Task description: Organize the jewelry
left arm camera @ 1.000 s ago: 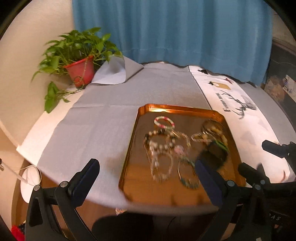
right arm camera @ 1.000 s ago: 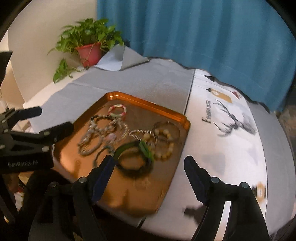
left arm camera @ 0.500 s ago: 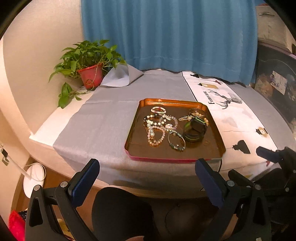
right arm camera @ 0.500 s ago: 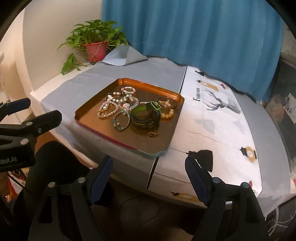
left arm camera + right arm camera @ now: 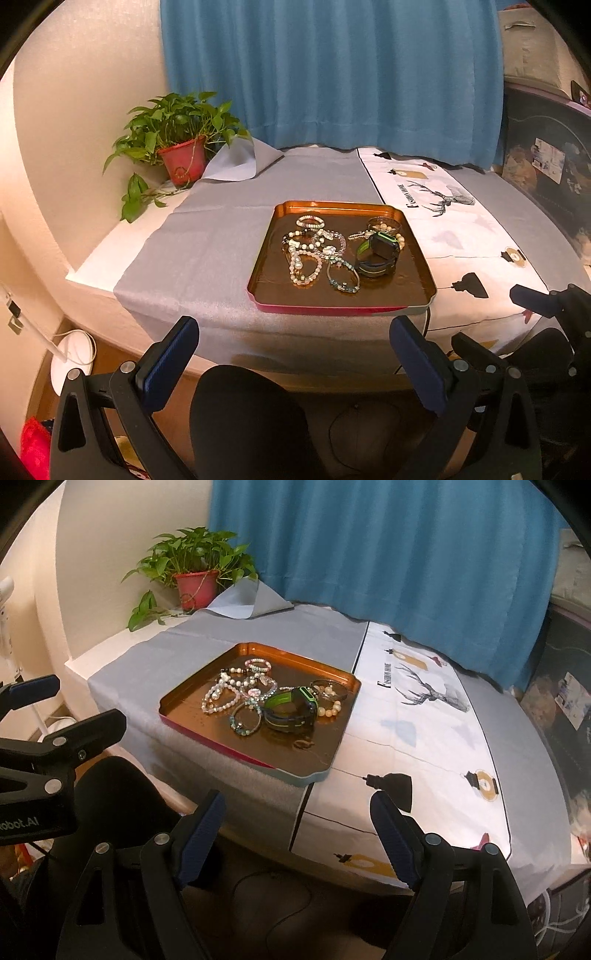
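A: The left gripper is seen spread wide, blue-padded fingers far apart, nothing held or touched.

B: Same for the right gripper: jaws parted wide, nothing clamped, held off the table's near edge.

A: The jewelry is found heaped in the copper-coloured metal tray on the grey tablecloth: beaded bracelets lying just beside a black-and-green smartwatch.

B: A potted green plant in a red pot is noted at the far corner.
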The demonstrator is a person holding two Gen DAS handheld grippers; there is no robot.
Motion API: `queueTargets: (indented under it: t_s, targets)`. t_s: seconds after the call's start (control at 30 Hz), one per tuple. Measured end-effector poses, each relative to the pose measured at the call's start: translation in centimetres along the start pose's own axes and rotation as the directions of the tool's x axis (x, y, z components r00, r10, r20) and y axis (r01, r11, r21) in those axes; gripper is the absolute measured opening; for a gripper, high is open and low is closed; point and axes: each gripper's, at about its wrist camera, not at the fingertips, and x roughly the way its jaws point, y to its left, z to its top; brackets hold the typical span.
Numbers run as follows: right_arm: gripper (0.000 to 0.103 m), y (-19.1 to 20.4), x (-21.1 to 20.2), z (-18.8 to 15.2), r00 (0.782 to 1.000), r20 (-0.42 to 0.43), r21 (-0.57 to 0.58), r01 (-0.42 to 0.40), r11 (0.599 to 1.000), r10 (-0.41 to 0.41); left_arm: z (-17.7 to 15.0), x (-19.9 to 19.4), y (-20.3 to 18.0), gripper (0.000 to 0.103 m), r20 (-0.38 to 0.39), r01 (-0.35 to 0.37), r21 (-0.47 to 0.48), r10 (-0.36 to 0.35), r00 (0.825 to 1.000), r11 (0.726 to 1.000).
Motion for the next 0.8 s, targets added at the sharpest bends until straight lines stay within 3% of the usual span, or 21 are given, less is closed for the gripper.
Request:
queueTargets:
  t_s: [0.8]
  targets:
    - [0.082,0.21,0.53,-0.44,1.0,-0.022,-0.018,0.003,1.0,-0.003,-0.46,0.1,0.14,0.102,-0.016,0.002,0.006,-0.002,1.0,1.0]
